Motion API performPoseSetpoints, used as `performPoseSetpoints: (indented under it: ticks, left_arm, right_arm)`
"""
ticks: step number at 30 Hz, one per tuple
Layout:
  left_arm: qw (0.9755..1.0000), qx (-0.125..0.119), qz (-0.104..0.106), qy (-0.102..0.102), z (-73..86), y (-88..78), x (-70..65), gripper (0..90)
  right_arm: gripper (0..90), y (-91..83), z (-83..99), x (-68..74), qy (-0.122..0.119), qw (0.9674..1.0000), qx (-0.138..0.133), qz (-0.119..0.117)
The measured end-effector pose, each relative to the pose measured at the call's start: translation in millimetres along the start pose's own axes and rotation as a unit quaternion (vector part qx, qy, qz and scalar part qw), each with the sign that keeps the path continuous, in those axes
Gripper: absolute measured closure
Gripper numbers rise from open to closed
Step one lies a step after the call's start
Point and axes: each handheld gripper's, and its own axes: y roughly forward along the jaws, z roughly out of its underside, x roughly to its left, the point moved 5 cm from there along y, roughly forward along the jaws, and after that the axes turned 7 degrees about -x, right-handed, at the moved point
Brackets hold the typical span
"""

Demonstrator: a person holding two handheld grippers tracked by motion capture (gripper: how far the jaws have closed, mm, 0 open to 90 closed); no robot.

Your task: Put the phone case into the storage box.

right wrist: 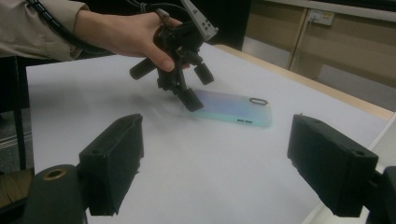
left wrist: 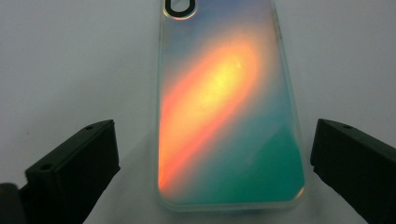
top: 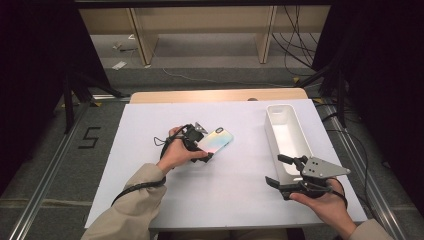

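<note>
An iridescent phone case [top: 218,139] lies flat on the white table sheet [top: 150,175], its camera cutout pointing away from the person. My left gripper [top: 200,147] hangs over the case's near end, open, with one jaw on either side of it. In the left gripper view the case [left wrist: 224,116] lies between the black fingers [left wrist: 74,163], and neither pad presses on it. From the right gripper view, the left gripper [right wrist: 197,86] stands tilted over the case [right wrist: 233,111]. My right gripper [top: 278,170] [right wrist: 219,154] rests open and empty at the near right.
A long white bin [top: 274,131], empty as far as I can see, stands on the right side of the sheet just beyond the right gripper. The table's wooden far edge [top: 215,95] shows past the sheet. Black frames and cables flank the table.
</note>
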Motion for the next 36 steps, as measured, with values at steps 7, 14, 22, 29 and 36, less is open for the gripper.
performPoseSetpoints:
  ticks: [7, 14, 22, 29, 36]
  left_arm:
    - [0.9999, 0.013, 0.006, -0.002, 1.2, 4.5, 0.3, 1.3]
    - [0.9996, 0.025, 0.009, 0.005, 1.1, 8.3, 0.1, 1.6]
    - [0.9992, 0.033, 0.018, 0.012, -0.8, 10.5, 1.0, 2.2]
    - [0.9987, 0.039, 0.030, 0.015, -1.7, 12.5, 3.0, 2.0]
    - [0.9980, 0.043, 0.041, 0.020, -3.2, 12.8, 2.8, 4.1]
  right_arm:
    - [19.4, 0.1, 0.2, 0.2, 0.001, 1.0000, 0.001, -0.001]
    - [19.4, 0.1, 0.4, 0.4, 0.001, 1.0000, 0.001, -0.002]
    - [19.4, 0.5, 0.6, 0.5, 0.001, 1.0000, 0.001, -0.003]
    - [19.3, 0.7, 0.9, 0.6, 0.002, 1.0000, 0.001, -0.004]
    - [19.3, 0.7, 1.1, 0.4, 0.002, 1.0000, 0.003, -0.004]
